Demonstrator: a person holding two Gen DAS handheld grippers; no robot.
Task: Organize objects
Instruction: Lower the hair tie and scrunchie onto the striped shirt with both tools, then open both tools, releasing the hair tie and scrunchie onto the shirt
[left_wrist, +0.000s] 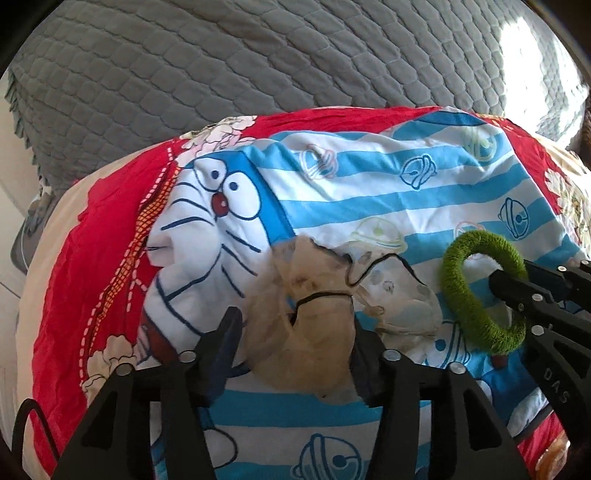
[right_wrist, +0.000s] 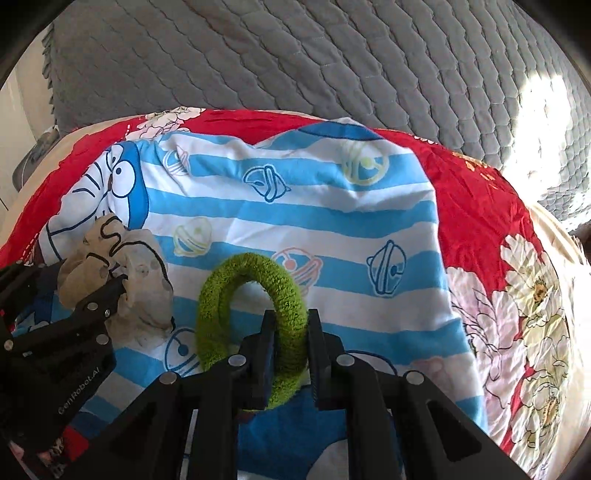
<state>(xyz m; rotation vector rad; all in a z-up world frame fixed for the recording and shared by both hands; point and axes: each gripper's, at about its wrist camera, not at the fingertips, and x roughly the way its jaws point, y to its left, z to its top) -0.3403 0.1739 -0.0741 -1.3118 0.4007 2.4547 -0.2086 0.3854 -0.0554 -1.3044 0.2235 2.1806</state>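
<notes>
A sheer beige scrunchie (left_wrist: 306, 317) with a thin black elastic lies on a blue-and-white striped cartoon cloth (left_wrist: 332, 195). My left gripper (left_wrist: 297, 328) stands open around the scrunchie, one finger on each side of it, and the pads do not visibly squeeze it. A fuzzy green hair ring (right_wrist: 255, 295) stands tilted on the same cloth to the right. My right gripper (right_wrist: 291, 332) is shut on its near rim. In the right wrist view, the left gripper (right_wrist: 70, 280) and the beige scrunchie (right_wrist: 144, 280) show at the left. In the left wrist view, the right gripper (left_wrist: 509, 284) reaches in from the right, onto the green ring (left_wrist: 476, 295).
The striped cloth is spread over a red quilt (right_wrist: 476, 206) with white flowers. Behind it lies a grey quilted bedspread (left_wrist: 258, 66), with a bright patch of sun (right_wrist: 535, 122) at the right. A pale floor (left_wrist: 11, 177) shows at the far left edge.
</notes>
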